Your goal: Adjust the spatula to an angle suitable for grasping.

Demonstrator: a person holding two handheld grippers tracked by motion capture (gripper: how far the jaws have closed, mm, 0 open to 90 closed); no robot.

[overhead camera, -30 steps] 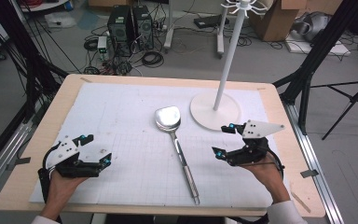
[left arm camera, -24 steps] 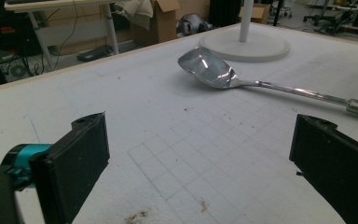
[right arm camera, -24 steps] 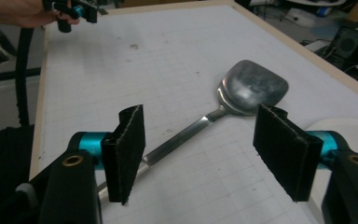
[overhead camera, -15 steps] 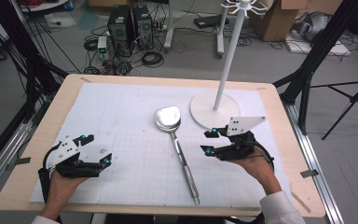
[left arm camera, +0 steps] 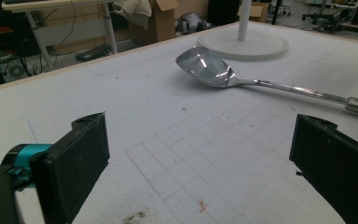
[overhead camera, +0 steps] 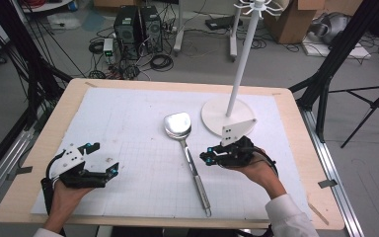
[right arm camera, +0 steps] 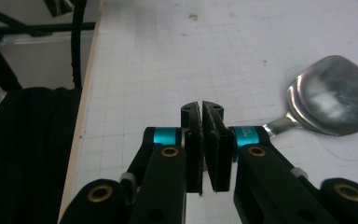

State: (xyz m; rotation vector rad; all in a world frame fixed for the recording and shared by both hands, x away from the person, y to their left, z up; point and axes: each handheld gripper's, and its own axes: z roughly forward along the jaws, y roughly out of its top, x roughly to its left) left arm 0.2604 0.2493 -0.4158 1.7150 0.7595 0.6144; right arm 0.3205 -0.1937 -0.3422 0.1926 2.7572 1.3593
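Two grippers flank a steel spatula on the counter

Left gripper (overhead camera: pixel 109 170), at 8 o'clock, has jaws wide and empty; the spatula (overhead camera: pixel 187 157) lies at centre, blade toward 12; right gripper (overhead camera: pixel 205 159), just beside its handle, has just closed its jaws on nothing.

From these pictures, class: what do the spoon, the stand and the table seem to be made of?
Spoon: polished metal, probably steel; its bowl mirrors the light.
Stand: matt white, painted metal or plastic; the look leaves it open.
Table: pale wood, probably plywood, bare at the rim.
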